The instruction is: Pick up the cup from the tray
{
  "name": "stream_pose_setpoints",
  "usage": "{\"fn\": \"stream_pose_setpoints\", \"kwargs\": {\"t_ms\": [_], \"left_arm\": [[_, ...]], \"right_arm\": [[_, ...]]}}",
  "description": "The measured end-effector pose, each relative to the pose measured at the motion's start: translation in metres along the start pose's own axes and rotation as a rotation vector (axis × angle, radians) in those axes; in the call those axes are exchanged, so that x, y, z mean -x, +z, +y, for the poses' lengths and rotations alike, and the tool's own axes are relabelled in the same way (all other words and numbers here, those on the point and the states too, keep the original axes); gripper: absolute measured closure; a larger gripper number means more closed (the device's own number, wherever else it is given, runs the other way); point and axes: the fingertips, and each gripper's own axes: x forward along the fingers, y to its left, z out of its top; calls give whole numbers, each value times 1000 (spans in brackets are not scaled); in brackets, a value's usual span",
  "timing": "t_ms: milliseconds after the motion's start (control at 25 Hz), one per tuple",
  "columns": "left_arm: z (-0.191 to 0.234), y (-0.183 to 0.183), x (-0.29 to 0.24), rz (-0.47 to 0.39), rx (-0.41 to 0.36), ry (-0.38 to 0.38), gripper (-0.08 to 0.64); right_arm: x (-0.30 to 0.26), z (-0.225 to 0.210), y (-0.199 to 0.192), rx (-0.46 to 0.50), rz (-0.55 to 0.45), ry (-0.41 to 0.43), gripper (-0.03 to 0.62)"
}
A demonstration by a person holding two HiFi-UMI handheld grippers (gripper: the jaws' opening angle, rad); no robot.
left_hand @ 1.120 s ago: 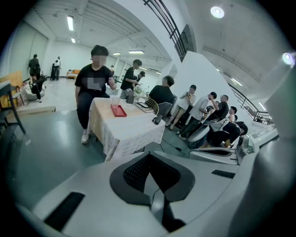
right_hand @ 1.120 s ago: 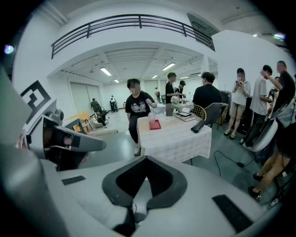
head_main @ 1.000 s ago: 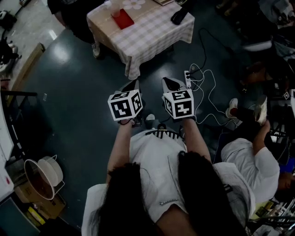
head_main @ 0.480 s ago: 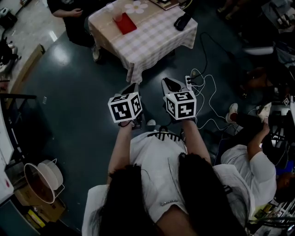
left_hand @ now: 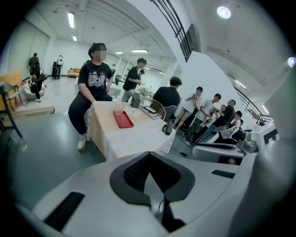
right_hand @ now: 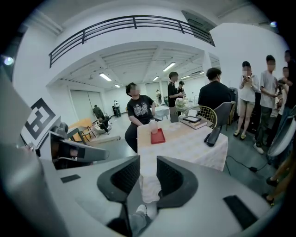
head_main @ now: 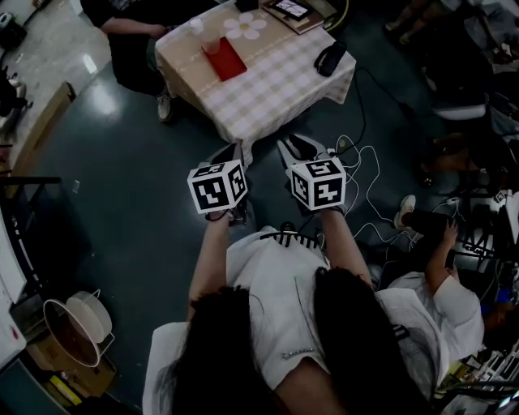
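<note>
A clear cup (head_main: 212, 44) stands at the far end of a red tray (head_main: 225, 59) on a table with a checked cloth (head_main: 276, 77). The same cup (right_hand: 153, 126) and tray (right_hand: 157, 136) show small and far off in the right gripper view, and the cup (left_hand: 119, 109) and tray (left_hand: 123, 119) in the left gripper view. Both grippers hang in the air short of the table, over the dark floor. The left gripper (head_main: 231, 153) has its tips together (left_hand: 149, 155), holding nothing. The right gripper (head_main: 293, 147) has its jaws opening, with a narrow gap (right_hand: 148, 173) and nothing between them.
A person (left_hand: 92, 99) sits at the table's far side. On the table lie a black handset (head_main: 331, 58), a tablet on a book (head_main: 290, 10) and a flower-shaped mat (head_main: 245, 26). A power strip with cables (head_main: 350, 150) lies on the floor. Several people stand at the right (right_hand: 261, 99).
The table has slid down and nearer in the head view, so the person and both grippers have come closer to it. The grippers keep their side-by-side pose.
</note>
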Motion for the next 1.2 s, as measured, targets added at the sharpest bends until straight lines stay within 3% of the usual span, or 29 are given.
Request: {"fn": "stream_pose_setpoints", "kwargs": {"t_ms": [200, 600, 1200], "left_arm": [[23, 24, -18, 23, 37, 5, 557], [59, 73, -41, 43, 26, -2, 557], [98, 127, -68, 69, -25, -57, 557]], "right_arm": [[-31, -6, 32, -1, 0, -11, 454], [-88, 7, 69, -10, 7, -5, 378], [-143, 17, 112, -33, 11, -35, 357]]}}
